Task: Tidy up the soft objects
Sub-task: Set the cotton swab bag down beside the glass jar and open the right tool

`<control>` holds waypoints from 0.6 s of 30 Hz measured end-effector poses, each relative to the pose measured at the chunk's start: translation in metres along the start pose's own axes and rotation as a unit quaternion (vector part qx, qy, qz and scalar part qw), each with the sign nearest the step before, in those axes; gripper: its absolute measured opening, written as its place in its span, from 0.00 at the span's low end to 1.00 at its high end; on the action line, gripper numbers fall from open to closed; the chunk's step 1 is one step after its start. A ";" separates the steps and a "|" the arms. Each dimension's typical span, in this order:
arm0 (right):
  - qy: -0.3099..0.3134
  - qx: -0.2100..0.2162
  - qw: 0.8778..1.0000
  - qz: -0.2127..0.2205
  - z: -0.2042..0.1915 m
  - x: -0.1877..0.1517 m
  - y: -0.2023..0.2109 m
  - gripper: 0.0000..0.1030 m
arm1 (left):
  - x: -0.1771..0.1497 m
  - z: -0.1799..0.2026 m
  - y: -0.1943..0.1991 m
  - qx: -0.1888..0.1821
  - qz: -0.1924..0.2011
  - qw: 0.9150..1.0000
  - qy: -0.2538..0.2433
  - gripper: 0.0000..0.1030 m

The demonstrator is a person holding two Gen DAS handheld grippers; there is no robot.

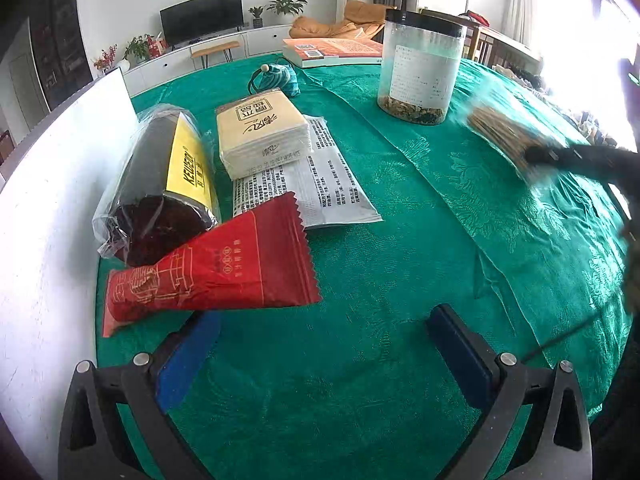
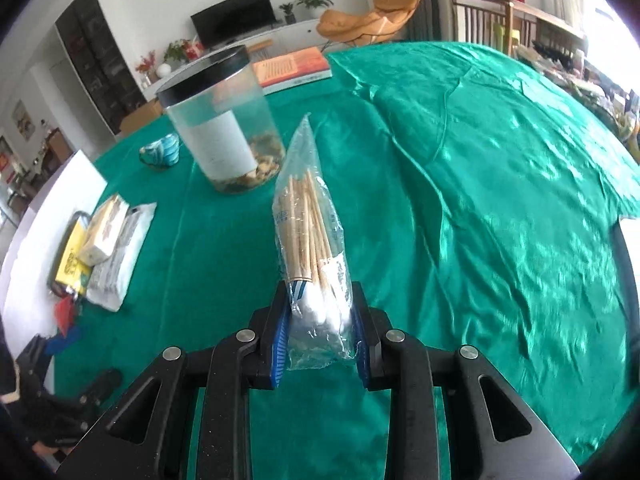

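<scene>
My right gripper (image 2: 320, 312) is shut on a clear bag of cotton swabs (image 2: 310, 236) and holds it above the green tablecloth; the bag shows blurred in the left wrist view (image 1: 504, 136). My left gripper (image 1: 320, 336) is open and empty, low over the cloth. Just beyond its left finger lies a red snack packet (image 1: 216, 272). Behind that lie a black roll with a yellow label in clear wrap (image 1: 160, 184), a pale tissue pack (image 1: 262, 136) and a white printed pouch (image 1: 320, 184).
A clear jar with a black lid (image 1: 418, 68) (image 2: 228, 128) stands mid-table. A teal pouch (image 1: 280, 76) and an orange book (image 1: 332, 50) lie farther back. A white board (image 1: 52, 184) borders the table's left edge. The green cloth (image 2: 500, 200) is wrinkled at right.
</scene>
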State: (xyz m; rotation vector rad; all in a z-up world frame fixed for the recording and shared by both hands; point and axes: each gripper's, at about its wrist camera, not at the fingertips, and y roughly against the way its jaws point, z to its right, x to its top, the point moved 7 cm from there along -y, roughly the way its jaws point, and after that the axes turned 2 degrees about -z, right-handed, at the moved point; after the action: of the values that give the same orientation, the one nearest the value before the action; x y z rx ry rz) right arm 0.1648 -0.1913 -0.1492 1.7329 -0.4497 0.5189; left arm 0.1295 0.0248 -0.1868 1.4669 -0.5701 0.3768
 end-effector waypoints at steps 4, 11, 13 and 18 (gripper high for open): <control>0.016 0.030 0.999 0.039 -0.001 0.045 -0.027 0.29 | 0.000 0.000 0.000 0.000 0.000 1.000 0.000 1.00; -0.064 0.086 0.993 0.046 0.025 0.051 -0.025 0.71 | 0.000 0.000 0.000 0.000 0.000 1.000 0.000 1.00; -0.071 0.058 0.995 0.048 0.036 0.035 -0.015 0.71 | 0.000 0.000 0.000 0.000 0.000 1.000 0.000 1.00; -0.066 -0.001 0.997 0.035 0.041 0.005 0.002 0.71 | 0.000 0.000 0.000 0.000 0.000 1.000 0.000 1.00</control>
State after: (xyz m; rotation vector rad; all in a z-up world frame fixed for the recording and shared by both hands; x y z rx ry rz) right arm 0.1721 -0.2317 -0.1529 1.7604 -0.6063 0.4553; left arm 0.1294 0.0249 -0.1869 1.4673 -0.5702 0.3777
